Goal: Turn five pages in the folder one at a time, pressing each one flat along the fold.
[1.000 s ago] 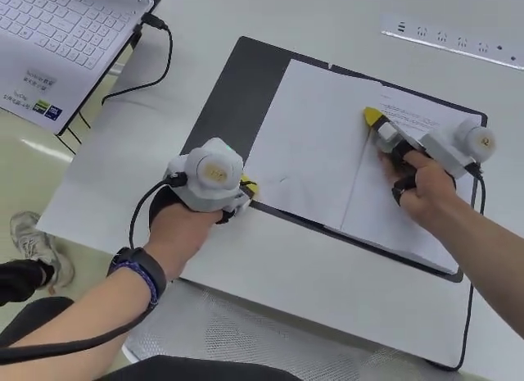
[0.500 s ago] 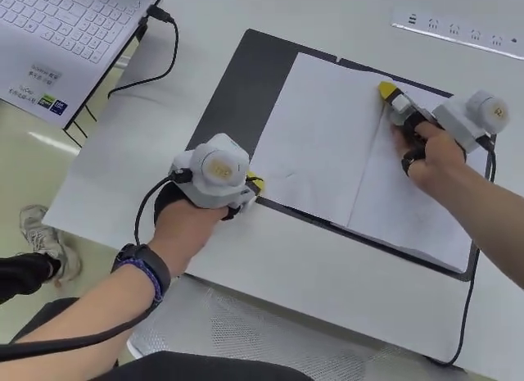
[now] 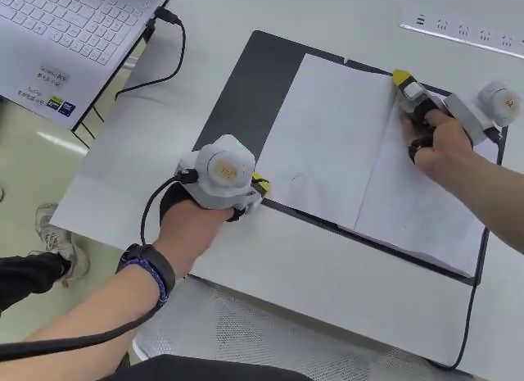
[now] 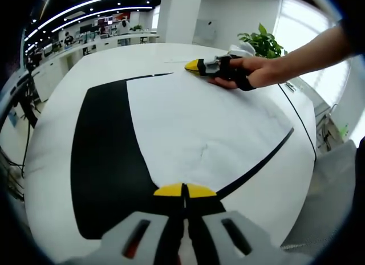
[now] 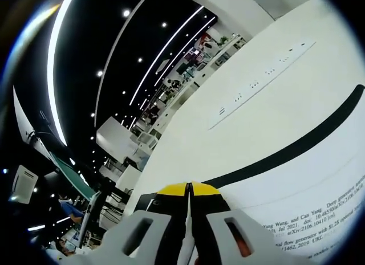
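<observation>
Right gripper (image 3: 403, 78), fingers together, at far end of folder (image 3: 237, 94) fold: press likely finishing | left gripper (image 3: 259, 185), fingers together, by near-left corner of page (image 3: 327, 143) | page count unclear

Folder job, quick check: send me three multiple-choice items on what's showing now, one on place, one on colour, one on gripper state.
1. Where on the folder is the right gripper tip?
A) top end of the fold
B) bottom edge
C) black left cover
2. What colour are the jaw tips?
A) red
B) yellow
C) blue
3. How are the left gripper jaws?
A) wide open
B) shut
C) gripping a pen

Answers:
1 A, the tip sits where the pages meet, by the top edge.
2 B, both grippers end in yellow.
3 B, the tips meet with no gap.
</observation>
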`<state>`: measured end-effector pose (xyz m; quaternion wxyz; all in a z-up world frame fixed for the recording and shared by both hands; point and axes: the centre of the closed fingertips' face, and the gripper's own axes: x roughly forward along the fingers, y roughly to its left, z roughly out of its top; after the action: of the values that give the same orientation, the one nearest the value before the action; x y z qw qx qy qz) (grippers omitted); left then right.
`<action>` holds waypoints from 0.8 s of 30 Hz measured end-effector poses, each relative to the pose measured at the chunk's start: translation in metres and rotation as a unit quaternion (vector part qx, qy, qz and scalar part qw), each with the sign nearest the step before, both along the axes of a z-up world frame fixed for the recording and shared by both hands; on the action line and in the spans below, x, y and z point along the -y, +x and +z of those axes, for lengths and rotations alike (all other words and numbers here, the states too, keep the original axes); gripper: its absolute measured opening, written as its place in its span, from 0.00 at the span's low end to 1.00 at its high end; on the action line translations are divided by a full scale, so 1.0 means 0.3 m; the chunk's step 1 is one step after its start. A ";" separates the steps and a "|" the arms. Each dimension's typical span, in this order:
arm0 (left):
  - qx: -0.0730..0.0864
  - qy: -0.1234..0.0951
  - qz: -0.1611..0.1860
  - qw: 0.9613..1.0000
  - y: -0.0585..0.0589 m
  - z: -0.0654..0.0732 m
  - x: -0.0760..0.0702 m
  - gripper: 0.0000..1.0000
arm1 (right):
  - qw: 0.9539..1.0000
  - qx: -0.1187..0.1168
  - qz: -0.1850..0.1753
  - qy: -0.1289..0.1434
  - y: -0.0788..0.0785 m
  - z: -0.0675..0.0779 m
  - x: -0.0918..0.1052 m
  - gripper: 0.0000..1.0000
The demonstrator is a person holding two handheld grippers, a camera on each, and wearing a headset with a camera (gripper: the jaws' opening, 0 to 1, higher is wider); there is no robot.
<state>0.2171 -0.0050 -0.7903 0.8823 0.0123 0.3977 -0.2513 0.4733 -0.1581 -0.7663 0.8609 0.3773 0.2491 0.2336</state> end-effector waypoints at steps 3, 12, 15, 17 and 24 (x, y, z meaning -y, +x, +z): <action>-0.001 -0.001 0.000 1.000 -0.001 0.002 -0.001 0.00 | 1.000 0.003 0.018 -0.006 -0.021 -0.002 -0.008 0.00; -0.001 -0.001 -0.003 1.000 -0.004 0.004 0.000 0.00 | 0.998 0.014 0.053 -0.014 -0.104 -0.004 -0.025 0.00; -0.002 -0.002 0.000 1.000 -0.005 0.005 0.001 0.00 | 0.998 0.017 0.064 -0.007 -0.158 0.003 -0.037 0.00; -0.005 -0.007 0.005 1.000 -0.005 0.005 0.000 0.00 | 0.997 0.019 0.071 -0.005 -0.209 0.020 -0.051 0.00; -0.005 -0.007 0.004 1.000 -0.005 0.004 0.000 0.00 | 0.996 0.024 0.084 0.001 -0.284 0.019 -0.051 0.00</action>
<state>0.2155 -0.0050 -0.7890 0.8817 0.0034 0.4001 -0.2502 0.3880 -0.1429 -0.7606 0.8437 0.3501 0.2587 0.3141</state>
